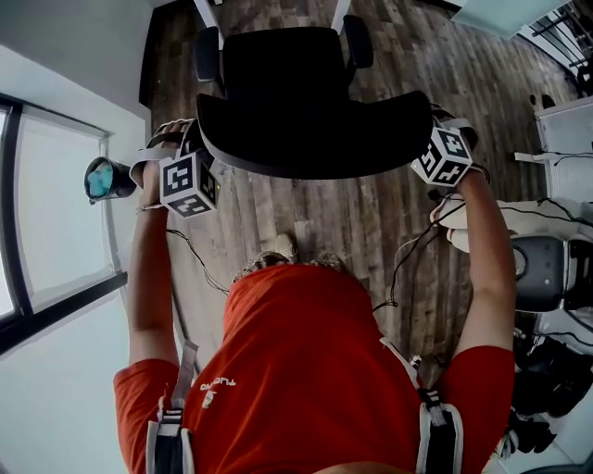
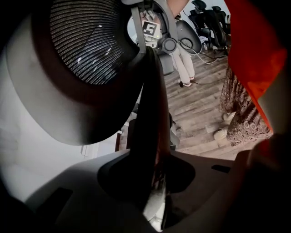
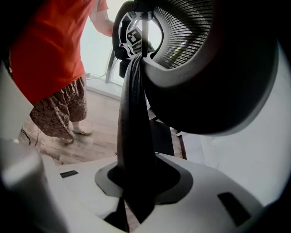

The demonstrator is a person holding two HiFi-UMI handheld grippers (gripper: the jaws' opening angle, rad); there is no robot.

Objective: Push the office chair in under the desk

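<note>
In the head view a black office chair (image 1: 278, 74) stands on the wood floor with its backrest (image 1: 315, 143) towards me. At the backrest's left end is my left gripper (image 1: 190, 180), at its right end my right gripper (image 1: 445, 153). The left gripper view has the backrest's dark rim (image 2: 150, 113) running between the jaws of the left gripper (image 2: 157, 182), which press on it, with the mesh back (image 2: 86, 50) above. In the right gripper view the right gripper (image 3: 136, 182) is likewise shut on the rim (image 3: 134, 118), below the mesh (image 3: 186, 27).
Two white legs (image 1: 208, 11), perhaps the desk's, rise just beyond the chair. A window (image 1: 56, 213) lines the left side. White equipment (image 1: 547, 259) and cables (image 1: 408, 259) crowd the right. A person in white trousers (image 2: 184, 63) and more chairs (image 2: 209, 18) stand farther off.
</note>
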